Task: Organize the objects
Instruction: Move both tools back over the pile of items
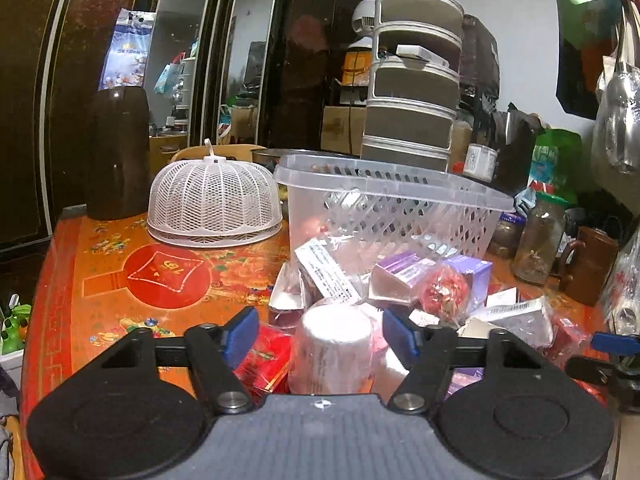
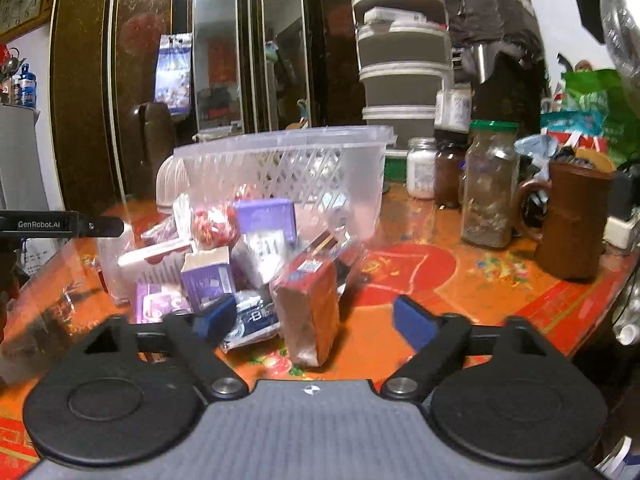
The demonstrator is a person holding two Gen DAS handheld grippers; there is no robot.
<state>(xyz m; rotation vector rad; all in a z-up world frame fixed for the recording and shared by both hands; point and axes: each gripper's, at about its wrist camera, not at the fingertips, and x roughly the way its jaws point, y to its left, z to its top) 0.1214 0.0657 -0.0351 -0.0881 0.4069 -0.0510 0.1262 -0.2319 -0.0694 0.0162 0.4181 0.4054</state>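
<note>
A clear plastic basket (image 1: 392, 184) (image 2: 288, 152) stands on the red-orange table, behind a pile of wrapped snacks and small boxes: purple boxes (image 1: 472, 272) (image 2: 264, 216), a red wrapped ball (image 1: 444, 292) (image 2: 214, 224) and a brown-orange packet (image 2: 308, 308). My left gripper (image 1: 320, 332) is open, its blue pads on either side of a pale pink wrapped cylinder (image 1: 334, 352), not touching it. My right gripper (image 2: 312, 316) is open and empty, with the brown-orange packet standing between its fingers.
A white mesh food cover (image 1: 214, 204) and a dark thermos (image 1: 118, 152) stand at the left. Glass jars (image 2: 488, 188), a brown mug (image 2: 576, 224) and stacked grey containers (image 1: 412, 80) crowd the right and back. The other gripper's arm (image 2: 60, 224) shows at the left.
</note>
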